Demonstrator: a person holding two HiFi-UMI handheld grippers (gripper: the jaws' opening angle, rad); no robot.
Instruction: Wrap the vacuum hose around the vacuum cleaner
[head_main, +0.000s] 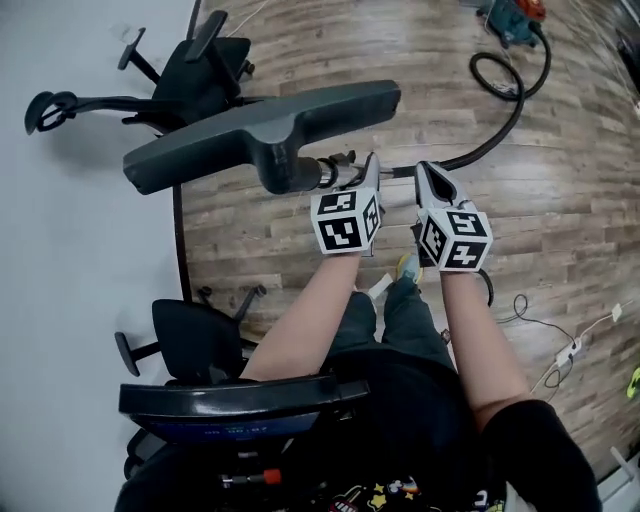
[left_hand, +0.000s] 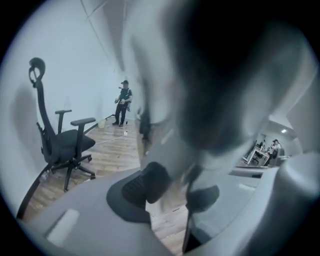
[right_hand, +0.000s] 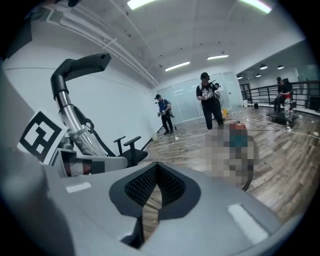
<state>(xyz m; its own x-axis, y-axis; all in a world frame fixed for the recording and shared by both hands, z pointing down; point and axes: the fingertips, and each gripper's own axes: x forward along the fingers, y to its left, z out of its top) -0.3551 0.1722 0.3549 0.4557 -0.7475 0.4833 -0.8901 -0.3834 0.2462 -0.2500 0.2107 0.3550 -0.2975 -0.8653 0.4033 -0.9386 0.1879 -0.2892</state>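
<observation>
Two black office chairs sat along the floor's left edge by the wall, with one white power strip off to the right. The black hose snaked loose across the boards to the single vacuum cleaner at the far edge. The left claw pinched the metal wand with its grey floor head. The right claw was pressed together, empty.

Vacuum cleaner: teal-and-red body on the wood floor. Black vacuum hose is unwrapped. It loops just beside the cleaner, then curves away to the metal wand. The dark grey floor nozzle, farthest from the cleaner, is raised.
</observation>
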